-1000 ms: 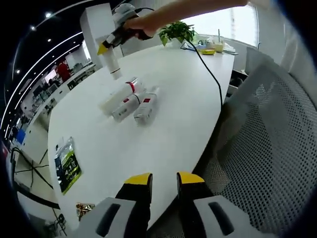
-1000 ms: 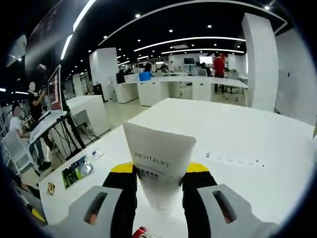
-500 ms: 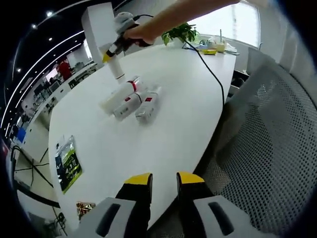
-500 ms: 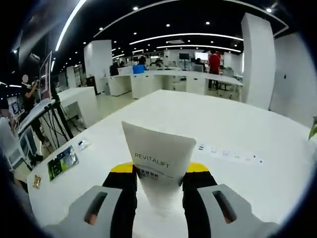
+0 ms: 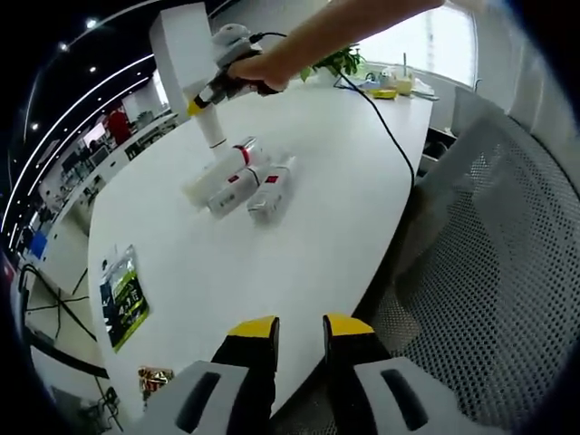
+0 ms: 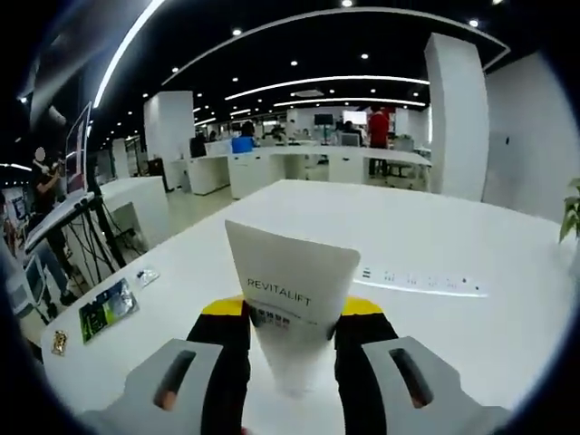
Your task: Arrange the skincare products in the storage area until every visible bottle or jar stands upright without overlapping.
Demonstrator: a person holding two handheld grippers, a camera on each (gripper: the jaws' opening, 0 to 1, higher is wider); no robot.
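Note:
In the right gripper view my right gripper [image 6: 292,322] is shut on a white tube [image 6: 290,299] marked REVITALIFT, its flat crimped end pointing away from me. From the left gripper view the same tube [image 5: 211,127] hangs cap down under that gripper [image 5: 201,101], just above the white table [image 5: 317,208] beside three white tubes with red labels [image 5: 240,181] lying on their sides, touching one another. My left gripper [image 5: 299,328] stands open with nothing between its fingers, low at the table's near edge.
A grey mesh chair [image 5: 494,272] stands right of the table. A black cable [image 5: 385,127] runs across the tabletop toward a potted plant [image 5: 340,62]. A green packet [image 5: 122,297] lies at the left edge. A recessed socket strip [image 6: 421,279] sits in the table.
The right gripper has carried its tube slightly lower and closer to the lying tubes. My left gripper has not moved.

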